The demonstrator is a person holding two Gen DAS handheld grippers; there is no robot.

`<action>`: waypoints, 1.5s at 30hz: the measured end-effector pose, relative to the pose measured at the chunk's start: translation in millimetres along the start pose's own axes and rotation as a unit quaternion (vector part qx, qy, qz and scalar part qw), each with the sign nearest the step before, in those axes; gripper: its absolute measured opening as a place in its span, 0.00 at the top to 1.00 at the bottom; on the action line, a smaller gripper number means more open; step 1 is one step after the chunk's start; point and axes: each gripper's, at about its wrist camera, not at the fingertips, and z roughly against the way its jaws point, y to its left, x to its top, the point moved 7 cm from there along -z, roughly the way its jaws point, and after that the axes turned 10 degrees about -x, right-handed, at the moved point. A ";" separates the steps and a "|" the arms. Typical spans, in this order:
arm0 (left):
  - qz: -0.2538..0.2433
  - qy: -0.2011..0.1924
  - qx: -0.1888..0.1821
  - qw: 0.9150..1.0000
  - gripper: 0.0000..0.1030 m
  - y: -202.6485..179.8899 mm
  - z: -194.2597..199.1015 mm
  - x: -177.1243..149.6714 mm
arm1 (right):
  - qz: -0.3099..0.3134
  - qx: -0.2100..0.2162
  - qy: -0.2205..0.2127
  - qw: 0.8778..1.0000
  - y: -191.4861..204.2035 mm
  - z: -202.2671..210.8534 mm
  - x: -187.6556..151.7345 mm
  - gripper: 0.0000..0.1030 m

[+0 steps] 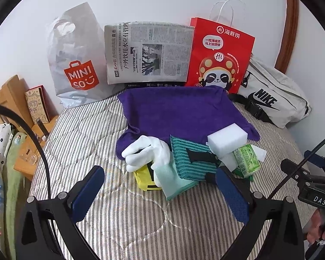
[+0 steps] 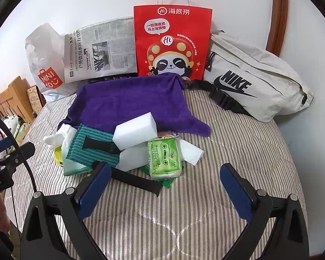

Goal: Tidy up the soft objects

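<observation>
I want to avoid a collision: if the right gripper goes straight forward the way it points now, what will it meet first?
Probably the green tissue pack at the near edge of the pile, or the black strap before it. The right gripper is open and empty over the striped bedcover. Depth is unclear.

We hold the left gripper low in the frame of its own wrist view, tilted downward, its two blue-padded fingers spread wide with nothing clasped between them. Our right gripper sits the same way at the bottom of its own view, angled down, pads far apart and gripping nothing. At the lower right edge of the left wrist view our right hand shows, wrapped around the black handle.
</observation>
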 end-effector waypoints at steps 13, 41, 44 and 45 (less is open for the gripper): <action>0.002 0.001 0.000 1.000 0.00 0.2 1.4 0.4 | 0.002 -0.004 -0.005 1.000 -3.2 2.1 1.7 0.03; 0.020 0.016 0.007 1.000 0.00 19.2 -11.1 -1.6 | 0.029 0.020 0.007 0.999 9.2 -16.4 -15.0 0.04; 0.026 0.017 0.011 0.999 0.00 25.0 -11.6 -2.3 | 0.052 0.033 0.002 0.998 23.7 -25.8 -24.7 0.08; 0.027 0.018 0.012 0.999 0.00 26.6 -11.8 -2.8 | 0.064 0.037 0.003 0.997 29.2 -29.9 -28.6 0.12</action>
